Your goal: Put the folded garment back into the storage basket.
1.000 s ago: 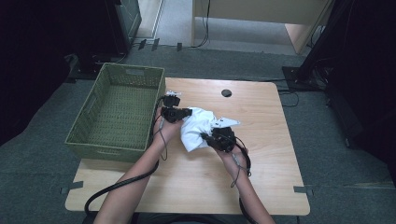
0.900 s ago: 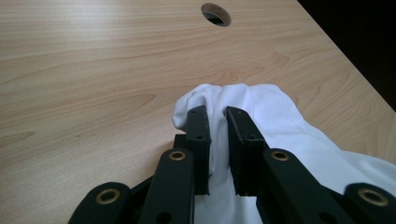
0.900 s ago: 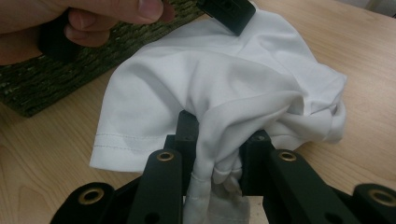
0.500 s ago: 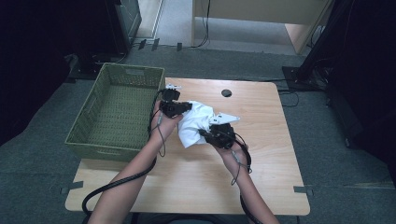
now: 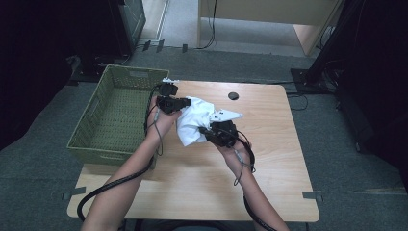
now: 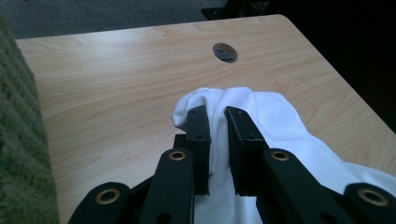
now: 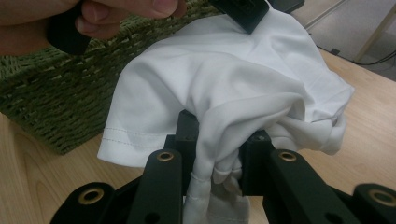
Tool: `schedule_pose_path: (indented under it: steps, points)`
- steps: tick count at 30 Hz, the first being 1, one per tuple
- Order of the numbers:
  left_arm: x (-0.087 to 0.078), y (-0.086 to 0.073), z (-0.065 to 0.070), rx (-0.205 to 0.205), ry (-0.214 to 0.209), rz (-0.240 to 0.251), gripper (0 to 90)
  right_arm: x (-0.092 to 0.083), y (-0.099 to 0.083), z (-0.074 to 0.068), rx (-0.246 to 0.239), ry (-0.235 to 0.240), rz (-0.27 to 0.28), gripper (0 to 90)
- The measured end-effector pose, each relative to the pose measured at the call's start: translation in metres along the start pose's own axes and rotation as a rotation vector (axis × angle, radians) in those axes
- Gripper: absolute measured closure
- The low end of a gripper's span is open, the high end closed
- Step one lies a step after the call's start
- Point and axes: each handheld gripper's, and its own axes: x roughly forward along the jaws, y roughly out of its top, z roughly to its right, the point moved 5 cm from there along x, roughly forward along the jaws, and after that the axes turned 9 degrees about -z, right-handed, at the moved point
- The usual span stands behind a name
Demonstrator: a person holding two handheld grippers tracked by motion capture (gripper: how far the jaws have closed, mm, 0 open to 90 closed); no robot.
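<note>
Wooden table (image 5: 192,178) seen bare along its near edge, where both forearms come in. Right gripper (image 5: 211,132) noted nearest, just right of table centre; its jaws are closed down on a bunched fold of the white cloth (image 5: 192,122), fabric being pinched between them in the right gripper view, a stitched hem hanging to the left. Cloth is held up between the two grippers, over the middle of the table, crumpled and draped. Left gripper (image 5: 185,102) is found slightly farther and to the left, beside the basket; its jaws are nearly together, clamped on a raised fold of the same cloth in the left gripper view. Green woven basket (image 5: 115,115) is set at the table's left edge. A round cable hole (image 5: 233,96) is noted toward the far side.
</note>
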Motion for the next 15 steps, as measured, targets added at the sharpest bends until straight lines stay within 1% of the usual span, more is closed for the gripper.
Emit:
schedule_pose_path:
  steps: [2,6,8,11,15]
  points:
    - [-0.005,0.001,-0.003,-0.008,0.0,0.005,80.4,-0.001,0.005,-0.002,-0.004,0.006,0.006,75.0]
    - [-0.016,0.003,-0.009,-0.013,0.014,0.018,80.4,0.001,0.013,-0.007,-0.015,0.015,0.009,75.0]
    - [-0.02,0.003,-0.012,-0.015,0.022,0.019,80.4,0.003,0.017,-0.01,-0.022,0.02,0.007,75.0]
    - [-0.025,0.003,-0.017,-0.028,0.024,0.026,80.4,0.005,0.023,-0.014,-0.031,0.025,0.007,75.0]
    - [-0.031,0.002,-0.024,-0.032,0.038,0.029,80.4,0.008,0.029,-0.019,-0.041,0.036,0.013,75.0]
